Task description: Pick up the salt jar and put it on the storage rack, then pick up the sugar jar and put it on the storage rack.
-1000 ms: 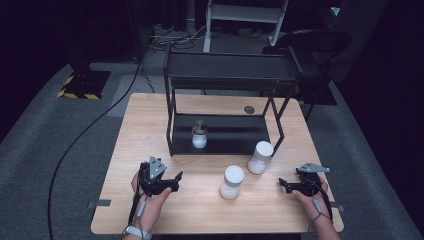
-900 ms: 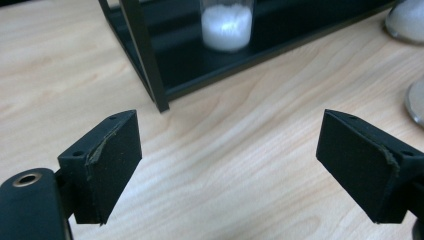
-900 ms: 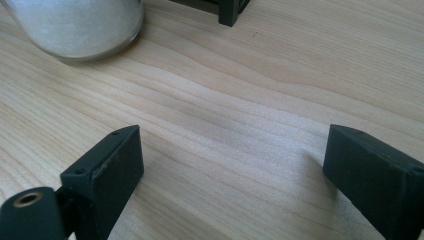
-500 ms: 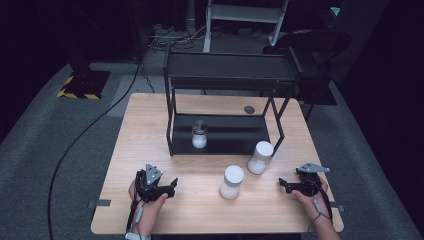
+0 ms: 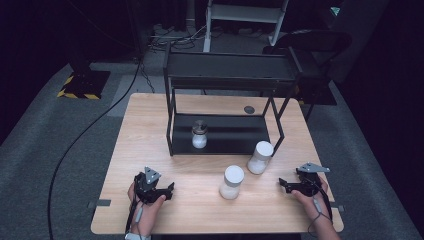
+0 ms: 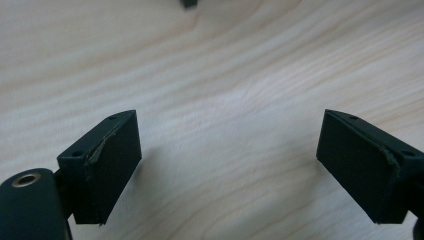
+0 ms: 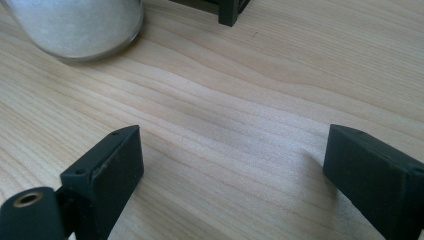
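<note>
Two white-lidded jars of white powder stand on the wooden table, one near the middle and one by the rack's right front leg. A smaller jar with a dark lid sits on the lower level of the black rack. My left gripper lies low over bare wood at the front left. Its jaws are open, have just been opening slightly, and hold nothing. At the front right, my right gripper is open and empty, and a jar stands ahead of it.
A small dark round disc lies on the table behind the rack. One rack foot stands on the wood ahead of the right gripper. Grey carpet, a black cable and dark equipment surround the table.
The left hand has drawn its gripper back a little toward the table's near edge. The right hand and the jars have not moved.
</note>
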Demonstrator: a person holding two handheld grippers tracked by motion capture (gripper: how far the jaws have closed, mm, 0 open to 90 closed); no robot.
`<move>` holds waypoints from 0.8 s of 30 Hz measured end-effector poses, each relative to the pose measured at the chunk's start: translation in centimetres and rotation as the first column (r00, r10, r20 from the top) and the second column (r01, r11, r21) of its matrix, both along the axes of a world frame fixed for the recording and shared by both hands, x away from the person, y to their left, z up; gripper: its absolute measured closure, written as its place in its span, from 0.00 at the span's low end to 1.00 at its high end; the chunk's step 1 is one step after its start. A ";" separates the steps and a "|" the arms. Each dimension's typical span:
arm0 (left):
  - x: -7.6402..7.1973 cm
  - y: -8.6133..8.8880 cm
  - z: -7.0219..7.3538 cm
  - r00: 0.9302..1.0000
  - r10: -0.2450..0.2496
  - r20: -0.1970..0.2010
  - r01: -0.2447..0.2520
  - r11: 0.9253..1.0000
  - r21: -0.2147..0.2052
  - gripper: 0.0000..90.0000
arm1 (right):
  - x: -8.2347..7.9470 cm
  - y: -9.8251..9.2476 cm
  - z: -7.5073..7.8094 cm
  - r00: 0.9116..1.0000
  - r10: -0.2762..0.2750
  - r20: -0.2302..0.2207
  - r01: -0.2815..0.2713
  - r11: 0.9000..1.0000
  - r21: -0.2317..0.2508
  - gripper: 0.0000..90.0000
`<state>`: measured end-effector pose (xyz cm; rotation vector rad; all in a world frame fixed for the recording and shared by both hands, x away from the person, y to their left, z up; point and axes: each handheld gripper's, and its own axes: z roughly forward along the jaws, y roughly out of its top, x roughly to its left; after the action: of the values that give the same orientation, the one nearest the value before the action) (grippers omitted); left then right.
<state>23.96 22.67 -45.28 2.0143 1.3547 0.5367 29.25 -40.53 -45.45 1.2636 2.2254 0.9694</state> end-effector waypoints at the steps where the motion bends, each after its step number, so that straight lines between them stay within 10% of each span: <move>1: 0.0 0.0 0.0 1.000 0.002 0.000 -0.002 1.000 0.000 0.11 | 0.0 0.0 0.0 1.000 0.000 0.000 0.000 1.000 0.000 0.10; 24: 0.4 0.0 0.1 1.000 -0.003 -0.010 0.003 1.000 0.007 0.06 | 0.0 0.0 0.0 1.000 0.002 -0.001 -0.002 1.000 -0.001 0.10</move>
<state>24.35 22.62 -45.20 2.0268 1.3575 0.5309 29.29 -40.55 -45.42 1.2616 2.2278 0.9689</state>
